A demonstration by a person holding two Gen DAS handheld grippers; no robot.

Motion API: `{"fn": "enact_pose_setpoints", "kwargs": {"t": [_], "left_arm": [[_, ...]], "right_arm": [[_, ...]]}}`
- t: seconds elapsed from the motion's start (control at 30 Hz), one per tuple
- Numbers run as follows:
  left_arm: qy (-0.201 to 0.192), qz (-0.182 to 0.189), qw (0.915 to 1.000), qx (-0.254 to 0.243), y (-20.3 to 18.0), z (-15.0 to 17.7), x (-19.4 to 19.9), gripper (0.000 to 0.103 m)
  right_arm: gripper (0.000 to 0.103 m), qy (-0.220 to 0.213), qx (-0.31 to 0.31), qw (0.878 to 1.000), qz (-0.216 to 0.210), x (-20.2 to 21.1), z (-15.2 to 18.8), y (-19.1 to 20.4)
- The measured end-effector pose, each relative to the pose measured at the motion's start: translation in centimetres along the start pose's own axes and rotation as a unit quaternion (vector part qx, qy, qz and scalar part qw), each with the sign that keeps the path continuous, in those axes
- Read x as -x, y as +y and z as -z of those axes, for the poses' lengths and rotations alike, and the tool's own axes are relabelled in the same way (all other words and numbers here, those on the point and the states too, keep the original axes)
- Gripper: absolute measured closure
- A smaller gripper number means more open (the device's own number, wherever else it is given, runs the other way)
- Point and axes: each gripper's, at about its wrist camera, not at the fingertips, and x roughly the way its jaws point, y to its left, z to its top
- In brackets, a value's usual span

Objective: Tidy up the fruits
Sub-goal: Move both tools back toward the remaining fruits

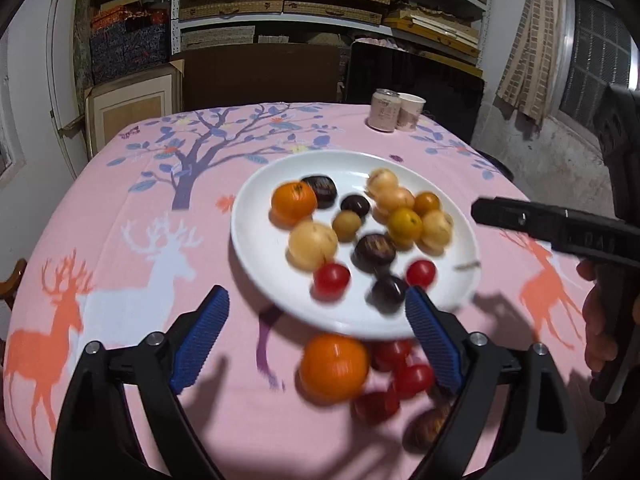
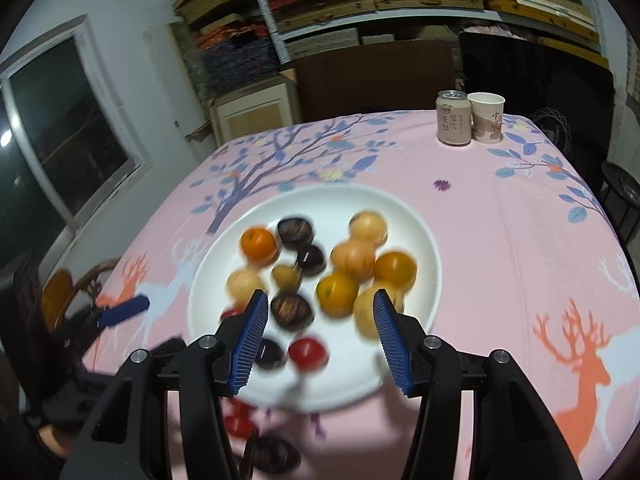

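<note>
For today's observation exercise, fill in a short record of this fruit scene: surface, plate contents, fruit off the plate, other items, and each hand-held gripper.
surface: pink deer-print tablecloth
plate contents: white plate holding mixed orange, yellow, dark and red fruits
fruit off plate: orange, red tomatoes and a brown fruit on the cloth near the plate
other items: can, paper cup
left hand-held gripper: open, empty
right hand-held gripper: open, empty

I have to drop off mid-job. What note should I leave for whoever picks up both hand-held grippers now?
Left hand-held gripper: open, empty, above the orange lying off the plate.
Right hand-held gripper: open, empty, over the near side of the plate.
Done: most fruit sits on the white plate.
Left: the orange, the cherry tomatoes and a brown fruit lie on the tablecloth just short of the plate.
</note>
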Motion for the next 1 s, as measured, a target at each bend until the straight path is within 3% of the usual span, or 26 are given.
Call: {"fn": "enact_pose_setpoints", "kwargs": {"t": [0.1,0.2,0.3,0.5,0.6,0.8,0.9,1.0], "left_arm": [[-0.003,0.009,0.9999,0.014,0.0,3.0,2.4,0.006],[0.002,0.008,0.9997,0.021,-0.2,5.8,3.2,0.006],[0.016,0.002,0.9996,0.022,-0.5,7.8,3.2,0.006],[0.009,0.003,0.9998,0.020,-0.8,10.1,4.6,0.006],[-0.010,0.004,0.9997,0.022,-0.7,10.3,5.3,0.006],[-0.012,-0.012,0.9998,0.008,-1.4,10.3,5.6,0.006],[-0.011,-0.017,0.9997,0.013,-1.2,10.1,5.5,0.006],[-0.011,-0.019,0.9995,0.021,-0.9,10.0,5.5,0.006]], "right_arm": [[0.048,0.013,0.018,1.000,-0.003,1.2,4.1,1.4],[0.048,0.009,0.042,0.999,0.013,1.3,7.5,2.7],[0.048,0.014,0.030,0.999,0.025,0.5,8.9,2.7],[0.048,0.004,0.025,1.000,0.017,0.6,9.7,2.7],[0.048,0.000,0.038,0.999,0.016,1.0,9.7,3.5],[0.048,-0.001,0.046,0.999,0.020,1.1,10.0,4.3],[0.038,0.005,0.037,0.999,0.028,0.6,9.6,4.0],[0.038,0.018,0.037,0.999,0.036,-0.3,8.9,4.1]]}}
